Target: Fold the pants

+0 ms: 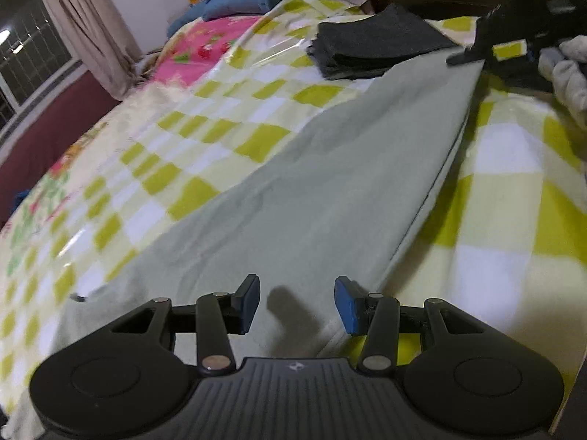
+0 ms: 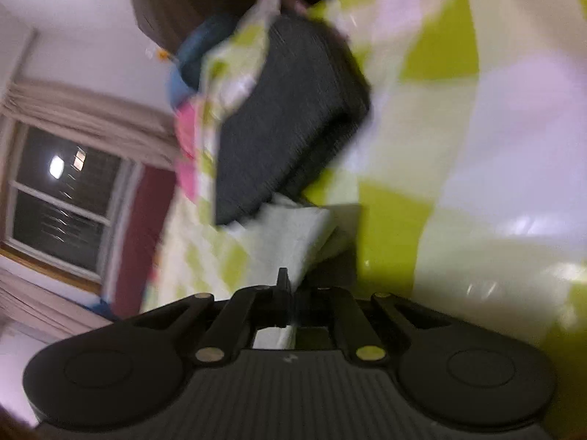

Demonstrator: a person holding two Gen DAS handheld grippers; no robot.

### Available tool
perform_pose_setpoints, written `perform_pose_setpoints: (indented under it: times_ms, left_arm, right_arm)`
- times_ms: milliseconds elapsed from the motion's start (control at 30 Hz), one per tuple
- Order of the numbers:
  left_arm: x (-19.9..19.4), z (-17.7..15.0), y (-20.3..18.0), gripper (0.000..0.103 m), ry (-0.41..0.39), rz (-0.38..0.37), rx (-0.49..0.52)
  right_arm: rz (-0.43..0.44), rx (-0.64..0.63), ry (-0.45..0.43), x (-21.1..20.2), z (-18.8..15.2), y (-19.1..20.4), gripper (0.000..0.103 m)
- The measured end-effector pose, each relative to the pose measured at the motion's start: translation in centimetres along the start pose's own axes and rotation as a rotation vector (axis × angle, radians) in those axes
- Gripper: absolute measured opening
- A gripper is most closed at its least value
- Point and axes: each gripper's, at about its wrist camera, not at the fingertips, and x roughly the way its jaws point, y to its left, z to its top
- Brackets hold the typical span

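Note:
Pale grey-green pants (image 1: 312, 190) lie stretched along the checkered bed cover, folded lengthwise. My left gripper (image 1: 297, 304) hovers open over the near end of the pants, with nothing between its blue pads. My right gripper (image 1: 473, 55) is at the far end and is shut on the pants' far corner. In the right wrist view the right gripper (image 2: 290, 293) has its jaws together on the pale fabric (image 2: 293, 234). That view is blurred.
A folded dark grey garment (image 1: 370, 47) lies on the bed beyond the pants, also in the right wrist view (image 2: 286, 128). A blue pillow (image 1: 253, 0) sits at the headboard. The yellow-white checkered cover (image 1: 176, 139) spreads to the left; a window and curtain stand beyond it.

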Motion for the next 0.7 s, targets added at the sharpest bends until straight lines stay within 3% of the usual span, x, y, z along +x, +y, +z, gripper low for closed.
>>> perform_pose_setpoints:
  times_ms: [67,133,200,300,367,467,600,700]
  left_arm:
    - [0.1,0.5,-1.1,0.060,-0.027,-0.023,0.020]
    - [1.0,0.6,-2.2,0.060,-0.020,-0.057,0.034]
    - [2.2,0.2,-2.9,0.061,0.013,-0.054,0.039]
    - [1.4,-0.2,-2.8,0.060,-0.008,-0.054,0.044]
    - [1.0,-0.7,-2.3,0.061,-0.005,-0.066,0.030]
    - [0.4,-1.6,-1.6,0.061,-0.009,-0.047,0.022]
    - [-1.1,-2.8,0.1,0.061,-0.027,-0.038,-0.051]
    - [-1.9,-3.9,1.8,0.061,-0.040,-0.017,-0.100]
  right_arm:
    - [-0.002,0.001,-0.077,-2.0,0.9,-0.4,0.002]
    - [-0.058,-0.010,-0.114,-2.7,1.3,-1.2,0.002]
    - [-0.123,0.026,-0.057,-2.2,1.5,-2.6,0.003]
    - [-0.101,-0.017,-0.069,-2.9,1.2,-2.2,0.005]
    - [-0.061,0.025,-0.039,-2.3,1.4,-2.7,0.010]
    - [-0.118,0.023,-0.012,-0.9,1.3,-2.6,0.006]
    - [-0.091,-0.149,-0.040,-2.2,-0.3,2.4,0.004]
    - [-0.042,-0.342,0.012,-1.5,-3.6,8.2,0.004]
